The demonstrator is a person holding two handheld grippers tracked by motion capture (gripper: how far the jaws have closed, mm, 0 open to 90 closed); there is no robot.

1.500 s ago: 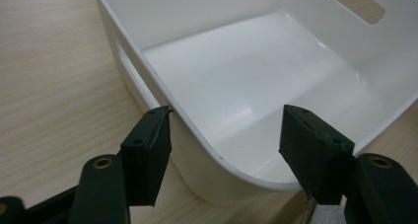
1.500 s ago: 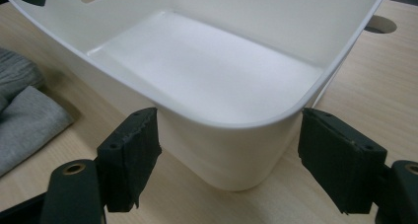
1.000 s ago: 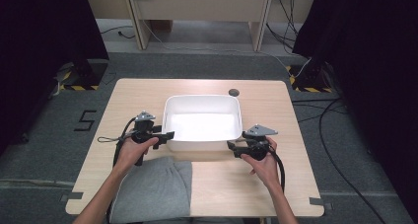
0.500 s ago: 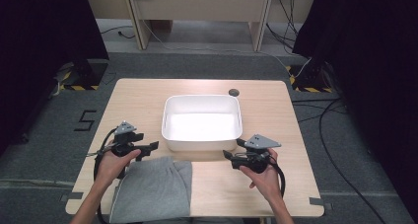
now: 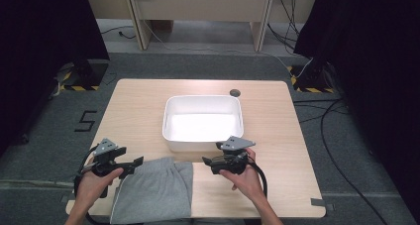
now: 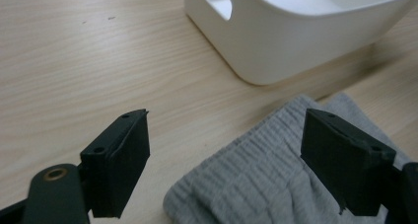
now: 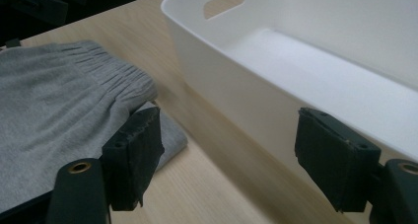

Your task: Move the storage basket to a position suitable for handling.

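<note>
At the near edge of the wooden table (image 5: 138, 111), a folded grey garment (image 5: 153, 190) lies flat, its ribbed waistband end pointing toward the far side. The person's 2 hands come in from the bottom of the high view, 1 on each side of it.

The left gripper (image 5: 130, 164) hangs just beside the garment's left far corner, its jaws pointing right toward the cloth. In the left gripper view its 2 black jaws stand wide apart with nothing between them; the ribbed grey cloth (image 6: 276, 179) lies below and ahead, reaching under the right-hand jaw, and bare wood shows under the other.

The right gripper (image 5: 208, 163) sits just right of the garment's far right corner, jaws pointing left, near the front wall of the tub. In the right gripper view its jaws are also spread wide and hold nothing; the gathered waistband (image 7: 113, 76) lies near the left-hand jaw.

Just beyond the garment stands a white plastic tub (image 5: 171, 136) with cut-out handles, close to the cloth; whether they touch cannot be told. Farther back, a small dark round thing (image 5: 235, 92) lies near the table's far edge.
</note>
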